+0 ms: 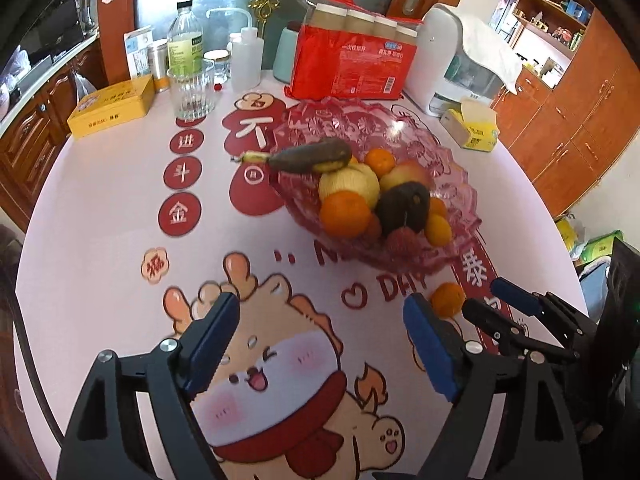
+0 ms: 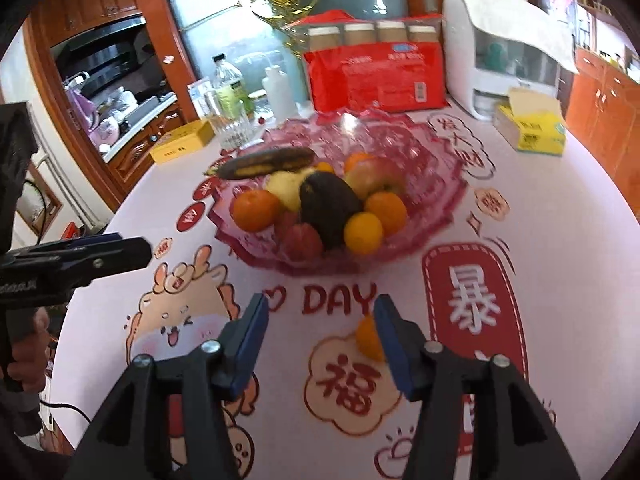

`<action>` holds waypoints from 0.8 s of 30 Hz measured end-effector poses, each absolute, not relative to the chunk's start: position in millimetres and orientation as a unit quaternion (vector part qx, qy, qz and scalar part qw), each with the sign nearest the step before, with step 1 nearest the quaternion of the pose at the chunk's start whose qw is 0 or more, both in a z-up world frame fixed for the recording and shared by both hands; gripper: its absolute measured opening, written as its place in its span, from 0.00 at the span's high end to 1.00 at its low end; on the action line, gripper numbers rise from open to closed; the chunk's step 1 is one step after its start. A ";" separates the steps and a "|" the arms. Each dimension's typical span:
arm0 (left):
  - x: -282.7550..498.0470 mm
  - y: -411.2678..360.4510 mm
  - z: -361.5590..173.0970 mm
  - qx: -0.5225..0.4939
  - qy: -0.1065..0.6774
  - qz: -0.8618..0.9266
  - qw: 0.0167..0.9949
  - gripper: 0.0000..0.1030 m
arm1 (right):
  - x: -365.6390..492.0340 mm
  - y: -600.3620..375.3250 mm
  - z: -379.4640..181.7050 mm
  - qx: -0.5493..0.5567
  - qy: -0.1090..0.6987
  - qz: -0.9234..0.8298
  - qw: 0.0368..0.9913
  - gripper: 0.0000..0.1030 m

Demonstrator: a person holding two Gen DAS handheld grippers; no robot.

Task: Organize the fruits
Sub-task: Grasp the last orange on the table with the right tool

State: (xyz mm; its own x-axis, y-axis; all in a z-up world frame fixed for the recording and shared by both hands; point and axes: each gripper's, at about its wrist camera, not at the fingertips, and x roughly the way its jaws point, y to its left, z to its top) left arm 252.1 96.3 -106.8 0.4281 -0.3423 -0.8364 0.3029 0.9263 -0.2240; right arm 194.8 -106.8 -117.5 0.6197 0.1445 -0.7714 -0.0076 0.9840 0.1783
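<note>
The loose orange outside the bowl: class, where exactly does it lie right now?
The loose orange lies on the printed tablecloth, nearer the camera than the pink fruit bowl, just below the word DAY, beside the right gripper.

Both wrist views angled down at bowl [image 1: 460, 184]

Round table [image 1: 100, 208], cartoon-print cover: pink glass fruit bowl [image 1: 460, 184] mid-table, loose orange [image 1: 447, 299] near it, clutter at far edge.
</note>
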 end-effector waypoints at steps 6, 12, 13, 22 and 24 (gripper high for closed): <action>233.7 95.3 -115.2 -0.015 0.512 -0.195 0.837 0.19 | 189.8 -114.7 -133.4 0.089 0.462 0.014 0.883 0.40; 219.6 98.5 -122.8 -0.012 0.525 -0.190 0.829 0.19 | 198.7 -120.3 -155.2 0.097 0.490 -0.010 0.866 0.39; 217.1 99.4 -124.6 -0.012 0.529 -0.190 0.827 0.19 | 200.4 -121.2 -160.4 0.100 0.493 -0.011 0.864 0.39; 209.4 102.7 -129.4 -0.003 0.541 -0.188 0.820 0.19 | 212.1 -127.3 -185.2 0.131 0.513 -0.017 0.848 0.39; 209.8 104.2 -128.8 -0.004 0.541 -0.187 0.820 0.19 | 214.2 -125.8 -186.6 0.129 0.513 -0.016 0.848 0.40</action>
